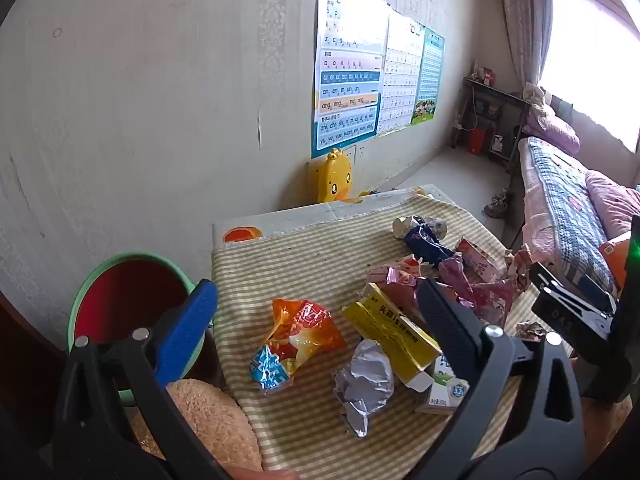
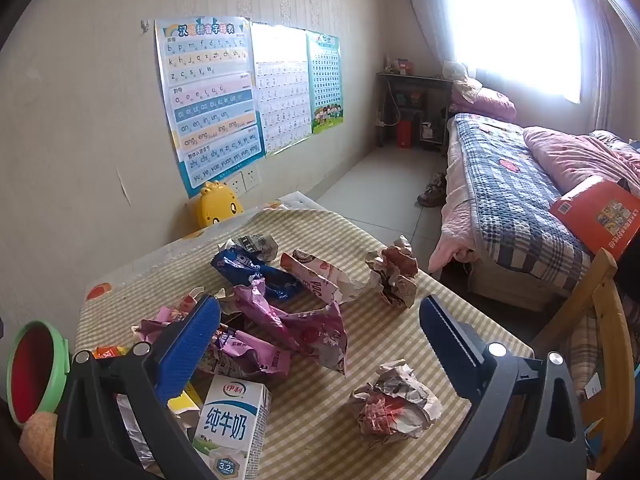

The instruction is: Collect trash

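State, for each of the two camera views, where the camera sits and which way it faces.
Left wrist: on the left gripper, looking over the table's left part at an orange wrapper; jaws open.
Right wrist: on the right gripper, facing the table's right part and a crumpled paper ball; jaws open.
Shared: milk carton, green bin, wall posters, bed.

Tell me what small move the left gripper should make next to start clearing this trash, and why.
Probably lower the left gripper onto the orange snack wrapper and close. Its jaws are open and empty, the wrapper lies almost between them on the striped cloth, apart from the pile, and the green bin stands just left of the table.
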